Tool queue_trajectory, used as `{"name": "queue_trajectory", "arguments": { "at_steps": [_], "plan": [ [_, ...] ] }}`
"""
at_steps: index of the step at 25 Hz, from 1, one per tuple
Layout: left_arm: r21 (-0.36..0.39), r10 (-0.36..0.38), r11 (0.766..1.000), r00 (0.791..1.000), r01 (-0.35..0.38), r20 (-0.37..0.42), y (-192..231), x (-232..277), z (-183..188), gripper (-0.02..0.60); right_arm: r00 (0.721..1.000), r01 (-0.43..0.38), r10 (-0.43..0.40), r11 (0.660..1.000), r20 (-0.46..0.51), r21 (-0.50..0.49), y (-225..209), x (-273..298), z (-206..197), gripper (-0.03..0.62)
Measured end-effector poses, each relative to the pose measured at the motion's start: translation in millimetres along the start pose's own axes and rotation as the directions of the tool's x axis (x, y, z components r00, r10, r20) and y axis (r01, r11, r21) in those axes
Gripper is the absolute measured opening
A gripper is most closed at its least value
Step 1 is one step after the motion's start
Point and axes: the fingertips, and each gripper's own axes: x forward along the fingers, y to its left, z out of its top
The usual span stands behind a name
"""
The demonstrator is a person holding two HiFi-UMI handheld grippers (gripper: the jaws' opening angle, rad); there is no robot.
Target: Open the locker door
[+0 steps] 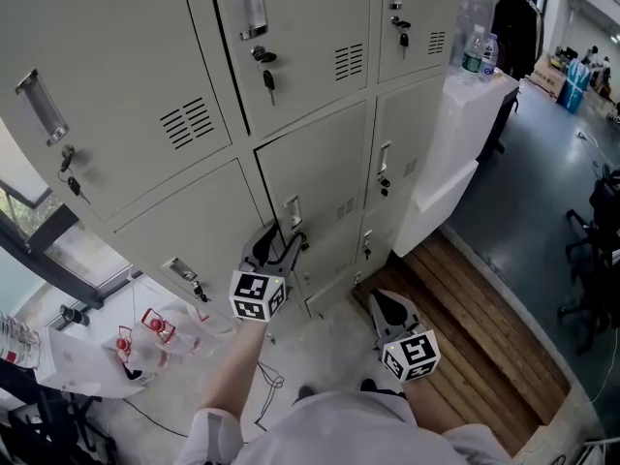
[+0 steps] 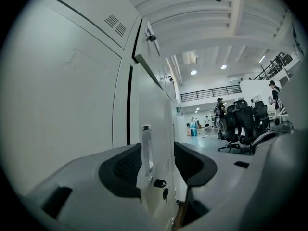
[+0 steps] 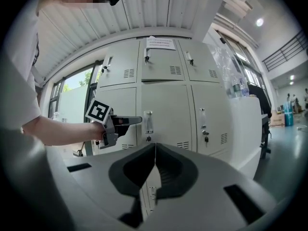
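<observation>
Step in hand: approach to the handle. The locker door (image 1: pixel 325 168) is not yet gripped. The left gripper (image 2: pixel 158 160) is held level, jaws wide apart, with nothing pressed between the pads. The vertical metal handle (image 2: pixel 147 148) stands in the gap between the jaws, ahead of the tips and nearer the left jaw; no contact is evident. The lock (image 2: pixel 158 183) and its hanging key (image 2: pixel 165 193) sit just below the handle, under the line of the jaws. A dark seam runs down the door's edge beyond the left jaw. Whether the door is already off its frame cannot be told. The right gripper (image 3: pixel 154 163) has its jaws together and empty. It points at the same lockers from further back, the handle lying above and just left of its closed tips, and it takes no part at present. Judgement: the next move calls for advancing the left gripper until the pads straddle the handle, closing on it, then drawing back in an arc about the hinge side. The jaws should be kept clear of the key.
</observation>
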Motion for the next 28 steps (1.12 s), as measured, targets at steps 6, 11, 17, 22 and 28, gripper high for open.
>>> {"name": "queue_trajectory", "arguments": {
  "at_steps": [6,11,17,22,28],
  "plan": [
    [-0.016,0.035,0.999,0.999,-0.035,-0.004,13.4,12.8,1.2,0.195,1.000,0.005,-0.005,1.000,0.005,0.005,-1.8,-1.1,0.6,0.014],
    [-0.019,0.049,0.999,0.999,-0.049,-0.017,17.2,18.4,-3.4,0.195,1.000,0.005,-0.005,1.000,-0.007,-0.012,0.0,-1.9,-1.0,0.014],
    [-0.034,0.064,0.997,0.998,-0.064,-0.011,20.4,20.9,-4.1,0.195,1.000,0.008,-0.008,1.000,-0.012,-0.003,-2.2,-2.1,-1.9,0.014],
    [-0.042,0.052,0.998,0.999,-0.052,-0.008,18.9,20.8,-3.7,0.195,1.000,0.012,-0.012,1.000,-0.016,0.000,-4.0,-2.9,-2.9,0.014],
    [-0.040,0.041,0.998,0.999,-0.041,0.000,12.1,17.6,-3.2,0.195,1.000,0.021,-0.020,1.000,-0.015,0.009,-6.1,-3.1,-3.9,0.014]
  ]
}}
